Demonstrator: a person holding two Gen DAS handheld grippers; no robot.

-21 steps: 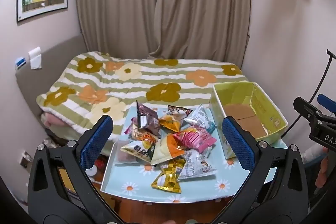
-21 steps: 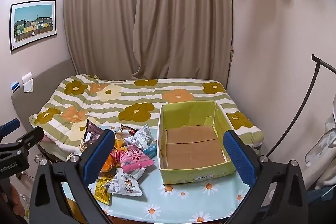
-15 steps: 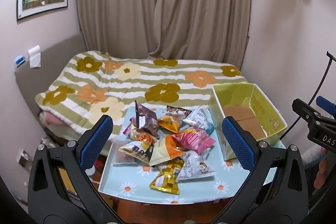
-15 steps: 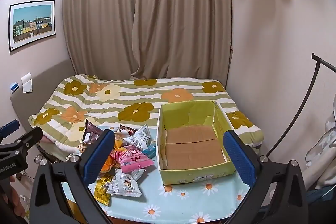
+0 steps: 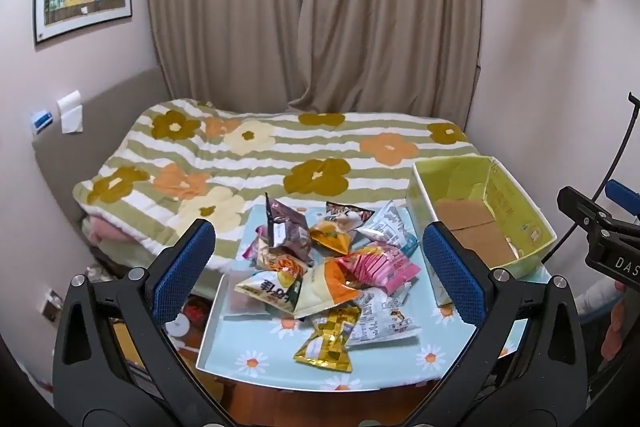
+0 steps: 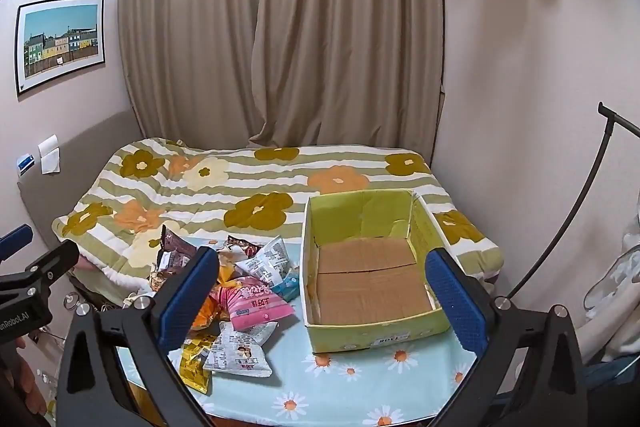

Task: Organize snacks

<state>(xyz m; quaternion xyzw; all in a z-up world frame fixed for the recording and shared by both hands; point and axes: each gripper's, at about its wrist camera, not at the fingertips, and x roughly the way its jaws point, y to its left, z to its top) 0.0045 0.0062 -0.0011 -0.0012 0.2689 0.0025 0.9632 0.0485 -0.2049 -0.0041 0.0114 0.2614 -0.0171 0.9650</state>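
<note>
A heap of snack packets (image 5: 324, 267) lies on the left part of a small table with a daisy cloth (image 5: 384, 363); it also shows in the right wrist view (image 6: 244, 291). Among them are a pink packet (image 5: 380, 267), a gold packet (image 5: 330, 337) and a brown packet (image 5: 286, 231). An empty yellow-green cardboard box (image 6: 372, 267) stands on the table's right part, also seen in the left wrist view (image 5: 480, 211). My left gripper (image 5: 320, 271) is open, held back above the heap. My right gripper (image 6: 320, 299) is open, held back in front of the box.
A bed with a flowered striped quilt (image 5: 280, 155) lies right behind the table. Beige curtains (image 6: 280, 47) hang at the back. A wall is close on the right, with a black stand rod (image 6: 576, 211). Clutter sits on the floor left of the table (image 5: 188, 315).
Both views have shifted slightly, so the table sits a little higher in the frames. Nothing on the table has moved and both grippers stay open.
</note>
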